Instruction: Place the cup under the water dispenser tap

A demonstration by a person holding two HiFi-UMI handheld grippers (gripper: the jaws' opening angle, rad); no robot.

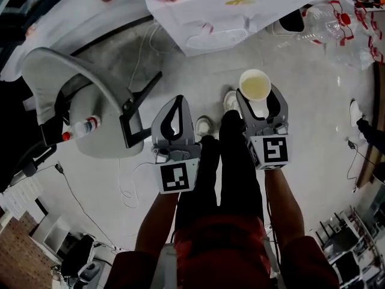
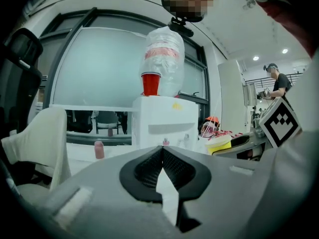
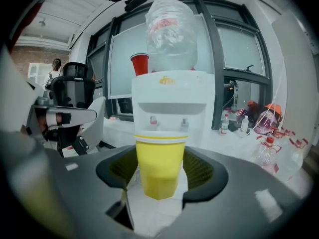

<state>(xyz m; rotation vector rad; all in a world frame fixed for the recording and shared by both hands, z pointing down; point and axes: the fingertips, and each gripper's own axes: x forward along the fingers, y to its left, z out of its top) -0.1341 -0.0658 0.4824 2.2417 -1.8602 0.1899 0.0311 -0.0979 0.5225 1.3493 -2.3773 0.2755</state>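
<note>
A yellow paper cup (image 3: 159, 163) stands upright between the jaws of my right gripper (image 3: 160, 156), which is shut on its sides. In the head view the cup (image 1: 255, 84) shows its open top, held by the right gripper (image 1: 256, 98) over the floor. The white water dispenser (image 3: 172, 103) is ahead of the cup, some way off. It has a red tap (image 3: 153, 120) and a second tap (image 3: 184, 123) in its recess. My left gripper (image 2: 162, 151) is shut and empty, level with the right one (image 1: 178, 100).
A clear water bottle (image 3: 172, 34) and a red cup (image 3: 140, 63) sit on top of the dispenser. A grey chair (image 1: 78, 95) stands at the left. Empty plastic bottles (image 1: 334, 20) lie to the dispenser's right. A person (image 2: 278, 83) stands far off.
</note>
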